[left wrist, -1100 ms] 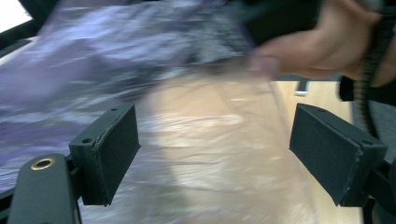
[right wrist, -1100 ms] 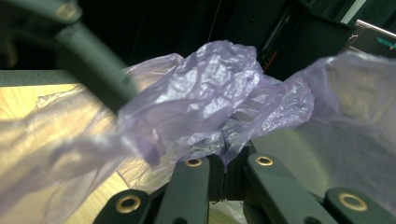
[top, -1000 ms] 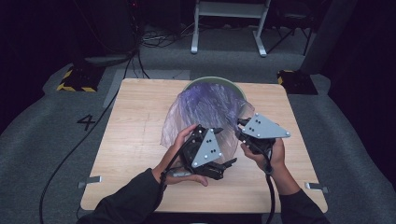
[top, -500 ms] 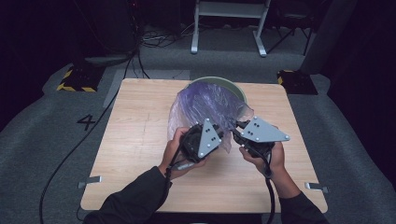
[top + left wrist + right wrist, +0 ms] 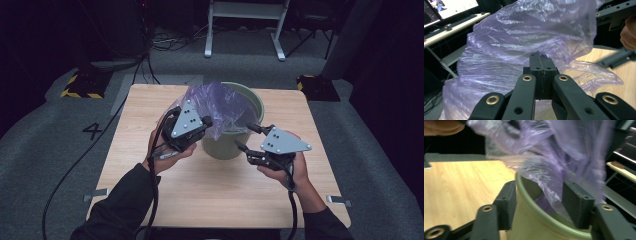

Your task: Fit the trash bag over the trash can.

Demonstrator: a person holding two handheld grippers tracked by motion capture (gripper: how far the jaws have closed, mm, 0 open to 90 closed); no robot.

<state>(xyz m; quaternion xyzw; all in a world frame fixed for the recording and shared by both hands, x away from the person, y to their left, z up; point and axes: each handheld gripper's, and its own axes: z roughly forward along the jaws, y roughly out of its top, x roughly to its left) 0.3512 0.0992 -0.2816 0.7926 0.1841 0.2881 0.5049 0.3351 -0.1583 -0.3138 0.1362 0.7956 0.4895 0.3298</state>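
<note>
A pale green bucket (image 5: 231,145) stands in the middle of the wooden table (image 5: 145,107). A crumpled purple plastic bag (image 5: 220,102) rises over its left rim and hangs partly inside. My left gripper (image 5: 206,122) is shut on the bag at the bucket's left side; in the left gripper view the pads (image 5: 536,67) pinch the film of the bag (image 5: 524,40). My right gripper (image 5: 244,136) is open at the bucket's front right. In the right gripper view it (image 5: 541,203) straddles the bucket rim (image 5: 544,218), with an edge of the bag (image 5: 549,182) between the jaws.
The bucket's right half is uncovered. Bare wood lies in front of the bucket (image 5: 220,195) and to both sides. Grey floor, cables and a white stand (image 5: 245,20) lie beyond the far edge. In the left gripper view a hand (image 5: 629,32) shows at far right.
My left gripper has moved up and to the left with the bag, uncovering the bucket's right half and front rim. The right gripper has stayed at the bucket's front right.
</note>
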